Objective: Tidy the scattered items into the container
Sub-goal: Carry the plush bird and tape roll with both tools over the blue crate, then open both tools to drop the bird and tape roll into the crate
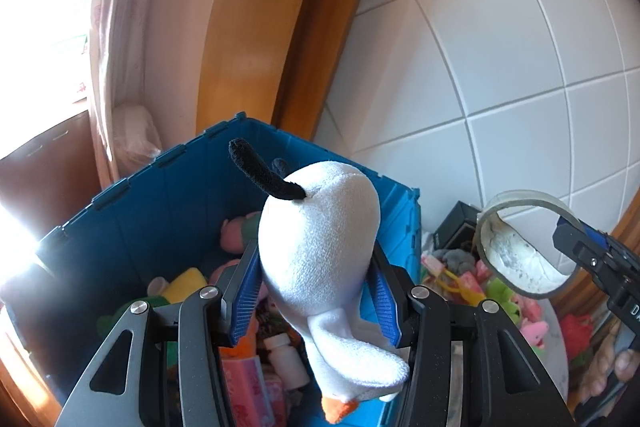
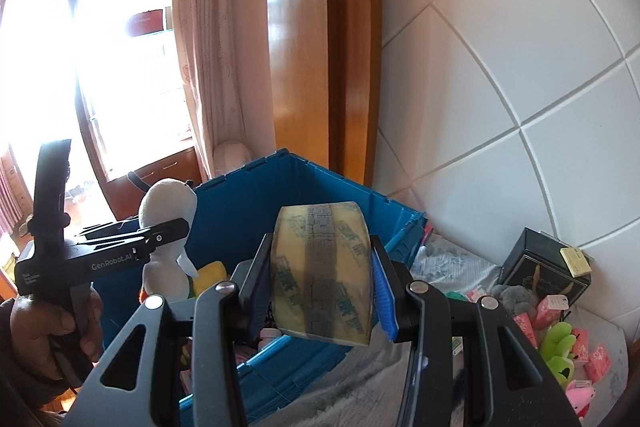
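My left gripper is shut on a white plush bird with a black tail and orange beak, held above the open blue crate. The crate holds several toys, a pink box and a white bottle. My right gripper is shut on a roll of clear printed tape, held over the crate's near right wall. The tape roll and right gripper also show at the right of the left wrist view. The left gripper with the plush bird shows at the left of the right wrist view.
Scattered items lie right of the crate: a green plush, pink packets, a grey plush and a dark box. A white tiled wall is behind, a wooden frame and curtain to the left.
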